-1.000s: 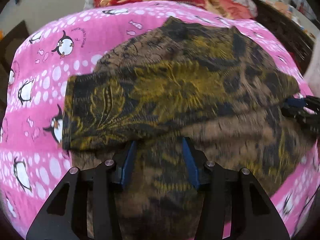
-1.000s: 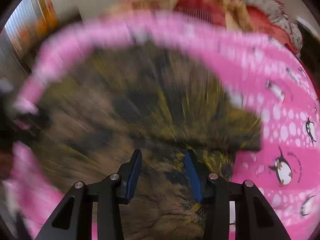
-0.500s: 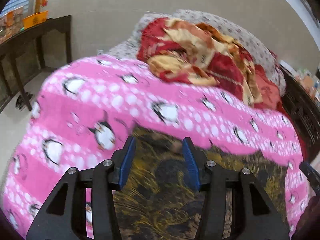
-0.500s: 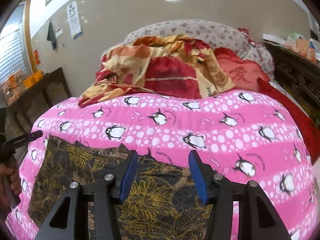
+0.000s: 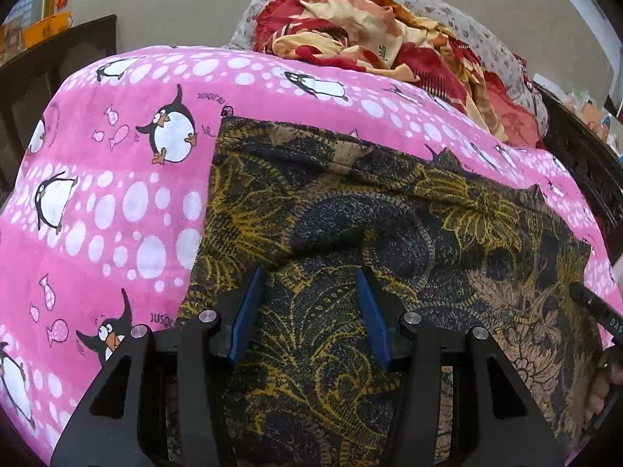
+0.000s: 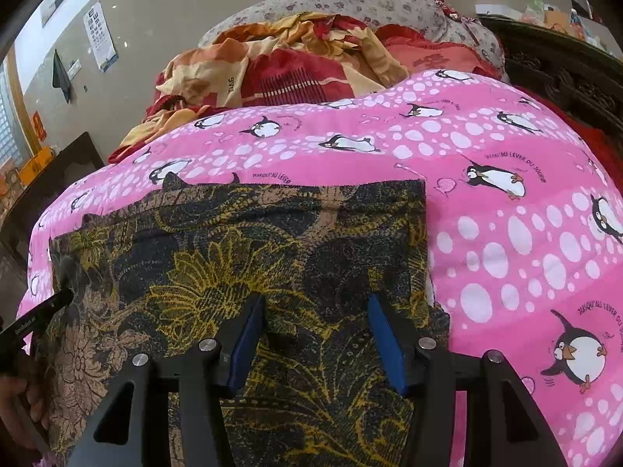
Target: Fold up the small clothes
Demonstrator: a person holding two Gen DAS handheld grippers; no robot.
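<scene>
A dark garment with a yellow and tan flower print lies flat on the pink penguin blanket, its far edge straight. My left gripper hovers over its near left part, jaws apart, nothing pinched. The right wrist view shows the same garment on the blanket. My right gripper is over its near right part. Its jaws are opening and hold no cloth. Each gripper's tip shows at the edge of the other's view: the right gripper and the left gripper.
A crumpled red and yellow quilt is heaped behind the blanket against a grey flowered pillow. Dark carved wooden furniture runs along the right. A dark table stands at the left. A hand shows at the edge.
Both cameras swung up off the garment to the far bed, then came back down over it. The garment now lies squarer with a straight far edge. The right jaws stand wider.
</scene>
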